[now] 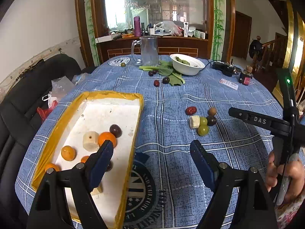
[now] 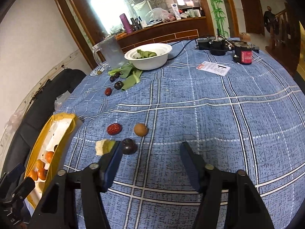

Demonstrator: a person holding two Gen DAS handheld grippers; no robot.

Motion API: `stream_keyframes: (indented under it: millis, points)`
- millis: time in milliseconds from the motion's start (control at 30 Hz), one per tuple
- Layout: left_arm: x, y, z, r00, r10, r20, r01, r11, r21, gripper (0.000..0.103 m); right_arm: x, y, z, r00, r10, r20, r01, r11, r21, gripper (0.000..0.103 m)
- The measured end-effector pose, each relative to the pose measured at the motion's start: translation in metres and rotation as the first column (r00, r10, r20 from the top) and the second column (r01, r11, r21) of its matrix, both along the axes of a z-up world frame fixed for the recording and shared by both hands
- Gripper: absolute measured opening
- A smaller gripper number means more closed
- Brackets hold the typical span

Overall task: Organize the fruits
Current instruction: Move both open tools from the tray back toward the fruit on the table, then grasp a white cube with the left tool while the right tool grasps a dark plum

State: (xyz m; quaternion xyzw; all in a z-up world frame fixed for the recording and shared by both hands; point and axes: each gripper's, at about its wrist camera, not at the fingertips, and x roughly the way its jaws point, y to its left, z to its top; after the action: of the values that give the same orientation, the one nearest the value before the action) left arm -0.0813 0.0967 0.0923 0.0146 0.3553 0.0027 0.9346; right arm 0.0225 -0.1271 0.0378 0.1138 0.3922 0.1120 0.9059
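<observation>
on checked cloth [image 2: 190, 99], round wrinkled fruits [image 2: 114, 128]

Bare tablecloth [image 2: 209, 114] lies right of the fruit cluster [image 2: 124, 139]; tray [image 2: 63, 122] bounds left.

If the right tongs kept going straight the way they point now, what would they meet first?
Probably bare tablecloth: the right tongs stand open with nothing between them. The dark plum and brown round fruit lie just left of that line, though depth is unclear.

Matt woven blue checked tablecloth [image 2: 190, 114]. Rough white foam tray [image 1: 106, 114] edged in glossy yellow tape. Clear glass mug [image 1: 147, 50]. Smooth white bowl [image 1: 187, 64]. Glossy grapes [image 1: 203, 126], wrinkled red date [image 2: 114, 128]. Polished wooden counter [image 1: 152, 45].
</observation>
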Motion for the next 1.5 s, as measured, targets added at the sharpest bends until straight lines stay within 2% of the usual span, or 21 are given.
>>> stream_keyframes:
  millis: [100,267,300,467,633,900,967,1033,1067,1200,1267,1300,1367,1400,1433,1500]
  points:
    - [0.0,0.007,0.001,1.0,0.0,-0.001,0.0,1.0,-0.027,0.082,0.016,0.015,0.0,0.999,0.024,-0.041,-0.026,0.998,-0.05,0.061]
    - [0.0,0.013,0.0,1.0,-0.006,-0.006,0.005,0.999,-0.045,0.082,0.033,0.037,-0.016,0.994,0.055,-0.098,-0.063,0.995,-0.081,0.036]
    - [0.0,0.013,0.001,1.0,-0.007,-0.002,0.007,0.999,-0.043,0.082,0.034,0.041,-0.021,0.994,0.048,-0.1,-0.058,0.993,-0.103,0.036]
    - [0.004,0.014,0.002,1.0,-0.026,0.007,0.027,0.995,-0.094,0.082,0.035,0.041,-0.023,0.995,0.05,-0.087,-0.057,0.995,-0.08,0.036]
    - [0.009,0.008,0.0,0.999,-0.038,0.002,0.038,0.993,-0.113,0.082,0.032,0.043,-0.028,0.992,0.086,-0.094,-0.088,0.996,-0.019,0.036]
    - [0.026,0.007,-0.009,0.998,-0.038,-0.05,0.03,0.987,-0.161,0.082,0.035,0.039,-0.033,0.984,0.131,-0.122,-0.125,0.99,0.06,0.036]
    - [0.034,0.007,-0.009,0.997,-0.048,-0.066,0.034,0.98,-0.197,0.082,0.035,0.036,-0.034,0.978,0.153,-0.141,-0.139,0.985,0.099,0.036]
    - [0.042,0.006,-0.008,0.995,-0.059,-0.078,0.039,0.97,-0.24,0.082,0.036,0.031,-0.037,0.972,0.171,-0.159,-0.145,0.976,0.161,0.027]
    - [0.047,0.005,-0.007,0.995,-0.059,-0.083,0.036,0.966,-0.255,0.082,0.036,0.028,-0.037,0.972,0.167,-0.164,-0.137,0.975,0.177,0.026]
    - [0.069,-0.009,-0.008,0.993,-0.077,-0.085,0.05,0.958,-0.283,0.082,0.034,0.018,-0.03,0.983,0.115,-0.144,-0.093,0.984,0.151,0.026]
    - [0.09,-0.017,-0.016,0.989,-0.106,-0.105,0.066,0.942,-0.33,0.082,0.032,0.014,-0.028,0.986,0.103,-0.131,-0.085,0.987,0.139,0.026]
    - [0.097,-0.02,-0.02,0.987,-0.111,-0.118,0.065,0.938,-0.34,0.08,0.033,0.013,-0.029,0.985,0.111,-0.132,-0.091,0.985,0.145,0.026]
    - [0.116,-0.026,-0.032,0.98,-0.129,-0.153,0.064,0.927,-0.37,0.066,0.034,0.012,-0.031,0.982,0.126,-0.142,-0.103,0.982,0.16,0.028]
    - [0.123,-0.027,-0.039,0.975,-0.134,-0.175,0.059,0.923,-0.38,0.054,0.035,0.011,-0.032,0.981,0.131,-0.146,-0.106,0.98,0.168,0.029]
    - [0.132,-0.028,-0.048,0.97,-0.143,-0.199,0.053,0.915,-0.399,0.05,0.035,0.011,-0.033,0.979,0.135,-0.15,-0.109,0.98,0.168,0.034]
    - [0.14,-0.029,-0.058,0.964,-0.152,-0.219,0.048,0.908,-0.417,0.05,0.035,0.015,-0.033,0.978,0.144,-0.148,-0.121,0.981,0.153,0.038]
